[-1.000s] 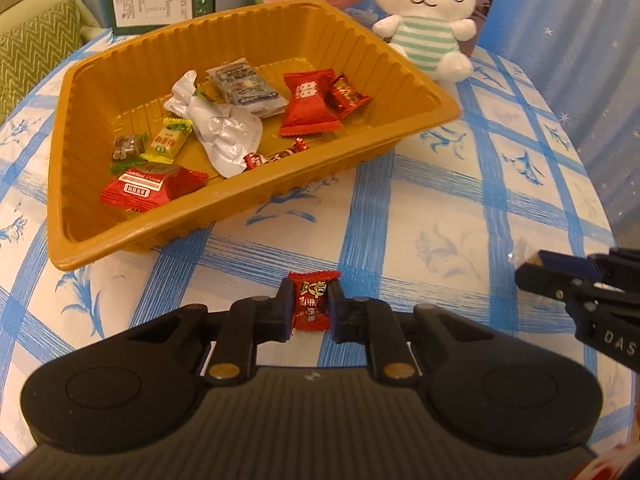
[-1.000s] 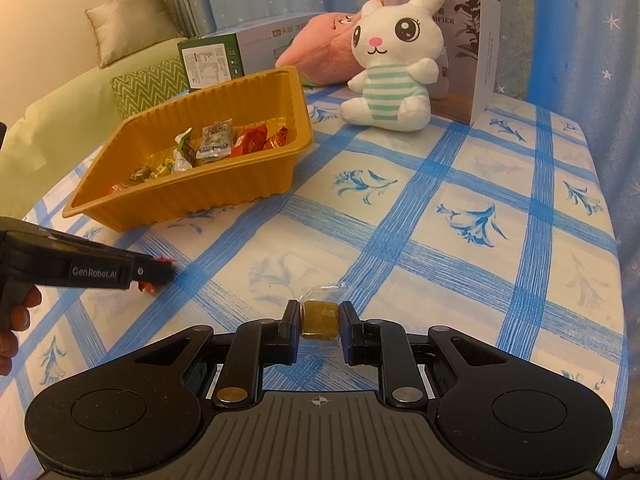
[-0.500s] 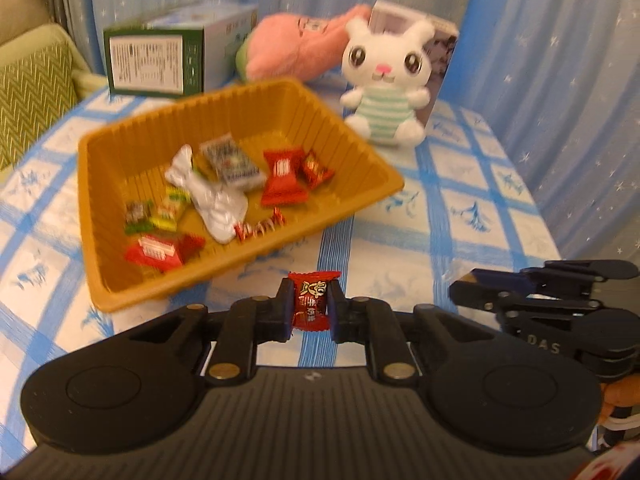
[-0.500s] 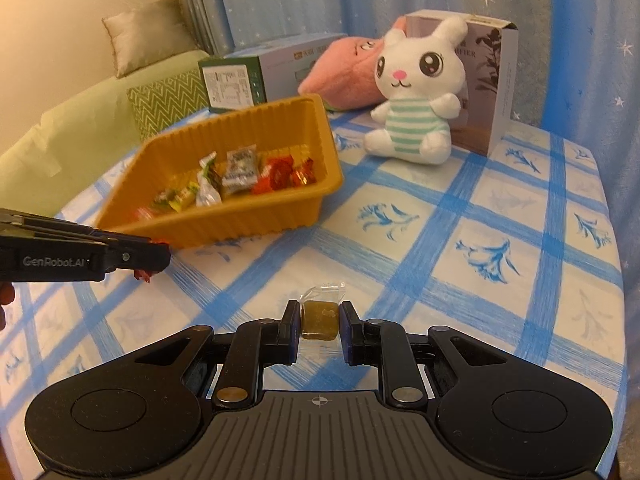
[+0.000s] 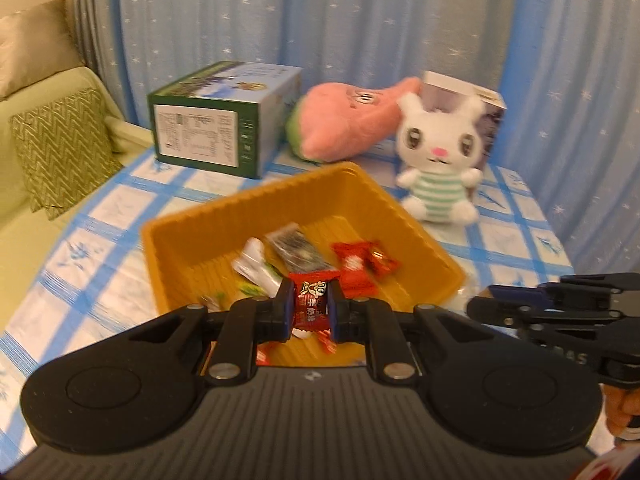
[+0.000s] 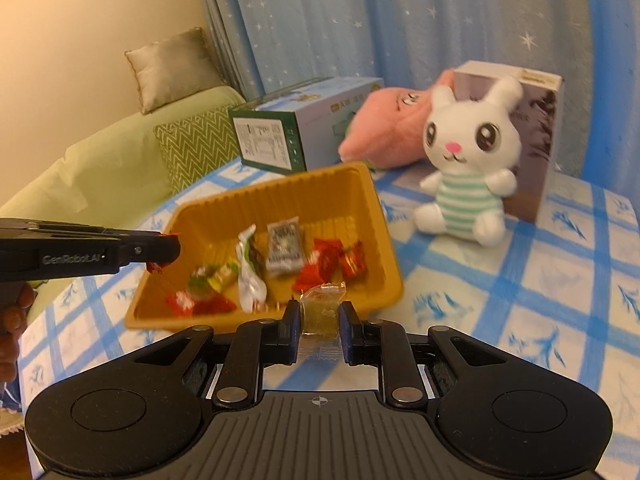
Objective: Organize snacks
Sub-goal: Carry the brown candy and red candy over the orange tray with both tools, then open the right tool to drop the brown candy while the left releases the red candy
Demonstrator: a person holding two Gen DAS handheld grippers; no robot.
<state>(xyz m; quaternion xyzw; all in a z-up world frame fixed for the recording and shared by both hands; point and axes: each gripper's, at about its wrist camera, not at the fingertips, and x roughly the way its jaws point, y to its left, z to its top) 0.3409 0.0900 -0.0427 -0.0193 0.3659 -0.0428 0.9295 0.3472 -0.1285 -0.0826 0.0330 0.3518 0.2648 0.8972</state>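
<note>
Above the yellow tray (image 6: 384, 232), where several wrapped snacks already lie, the left gripper (image 5: 311, 312) grips a red candy (image 5: 310, 304) and the right gripper (image 6: 320, 326) a yellowish candy (image 6: 320, 314), both not yet dropped in.

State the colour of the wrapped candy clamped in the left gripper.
Red, with a white and black print: the red wrapped candy shows best in the left wrist view.

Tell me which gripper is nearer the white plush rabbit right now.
Right, as far as I can judge. The right gripper, shut on an amber candy, is by the tray corner closest to the rabbit. The left gripper is past the tray's opposite side.
</note>
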